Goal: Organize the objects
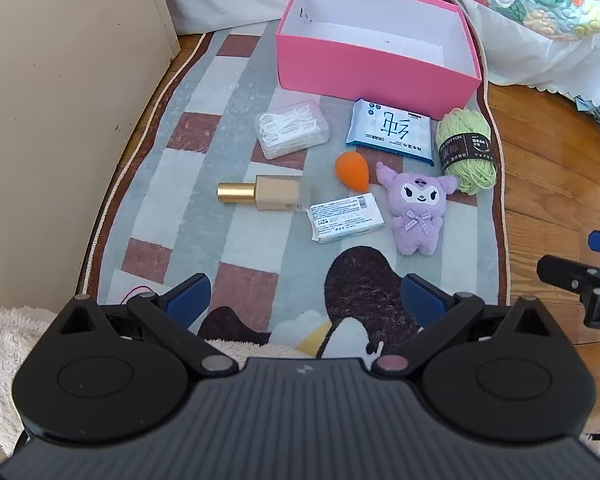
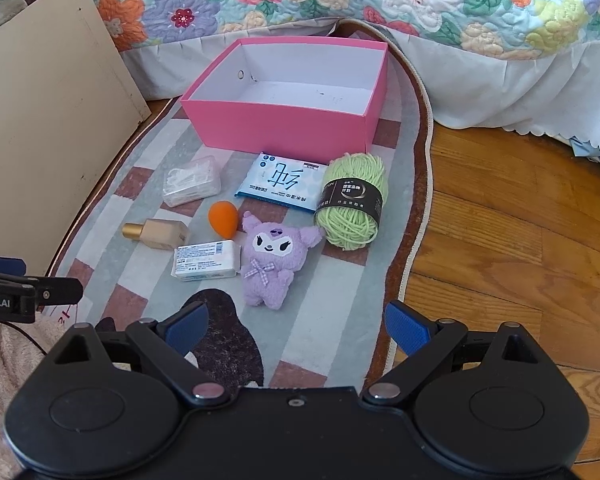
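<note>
An empty pink box (image 1: 376, 70) (image 2: 280, 128) stands at the far end of a rug. In front of it lie a clear box of floss picks (image 1: 292, 128) (image 2: 192, 186), a blue wipes pack (image 1: 392, 132) (image 2: 280, 182), green yarn (image 1: 466, 150) (image 2: 352, 200), an orange sponge (image 1: 352, 170) (image 2: 223, 220), a foundation bottle (image 1: 266, 192) (image 2: 156, 232), a small white pack (image 1: 346, 218) (image 2: 206, 264) and a purple plush (image 1: 416, 208) (image 2: 270, 262). My left gripper (image 1: 306, 304) is open and empty, short of them. My right gripper (image 2: 296, 326) is open and empty, near the plush.
The patterned rug (image 1: 204, 184) (image 2: 332, 292) lies on wood floor (image 2: 508, 232). A beige panel (image 1: 52, 120) (image 2: 48, 120) stands at the left. A floral bedspread (image 2: 380, 4) hangs behind the box. A fluffy white cloth (image 1: 0, 352) lies at near left.
</note>
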Motion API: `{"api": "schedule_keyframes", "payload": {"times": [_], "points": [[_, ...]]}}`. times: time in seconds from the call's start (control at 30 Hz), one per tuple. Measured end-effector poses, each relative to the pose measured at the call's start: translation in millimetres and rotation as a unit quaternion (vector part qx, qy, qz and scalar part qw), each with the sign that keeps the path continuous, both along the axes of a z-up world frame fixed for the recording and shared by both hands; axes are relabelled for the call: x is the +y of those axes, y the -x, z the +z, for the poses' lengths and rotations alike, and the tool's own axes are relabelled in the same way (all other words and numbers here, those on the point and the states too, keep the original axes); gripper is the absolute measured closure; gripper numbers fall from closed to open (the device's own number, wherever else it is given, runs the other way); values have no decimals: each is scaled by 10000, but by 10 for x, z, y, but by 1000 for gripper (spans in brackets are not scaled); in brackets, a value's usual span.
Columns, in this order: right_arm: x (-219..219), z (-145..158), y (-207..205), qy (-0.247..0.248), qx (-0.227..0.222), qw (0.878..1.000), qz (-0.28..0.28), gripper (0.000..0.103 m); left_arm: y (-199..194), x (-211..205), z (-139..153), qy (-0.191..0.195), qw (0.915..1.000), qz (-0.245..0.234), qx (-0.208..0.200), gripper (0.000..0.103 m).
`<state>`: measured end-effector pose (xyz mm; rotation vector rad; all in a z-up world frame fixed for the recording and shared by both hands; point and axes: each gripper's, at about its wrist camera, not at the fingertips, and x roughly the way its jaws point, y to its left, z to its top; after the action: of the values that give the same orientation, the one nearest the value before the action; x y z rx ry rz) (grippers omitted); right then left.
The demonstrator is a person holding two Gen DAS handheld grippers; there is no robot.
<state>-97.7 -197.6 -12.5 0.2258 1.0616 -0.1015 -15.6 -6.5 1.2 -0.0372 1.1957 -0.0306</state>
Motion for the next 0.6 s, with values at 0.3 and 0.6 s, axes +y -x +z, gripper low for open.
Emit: {"api": "schedule_keyframes", "payload": {"times": [0.3, 0.6], "points": [[46, 0, -9, 36, 27, 9999, 96, 6, 27, 4, 18, 88, 9999, -30, -53, 1], [94, -25, -3, 68, 58, 9999, 131, 6, 57, 10, -3, 51, 10000, 3, -33, 1]]}}
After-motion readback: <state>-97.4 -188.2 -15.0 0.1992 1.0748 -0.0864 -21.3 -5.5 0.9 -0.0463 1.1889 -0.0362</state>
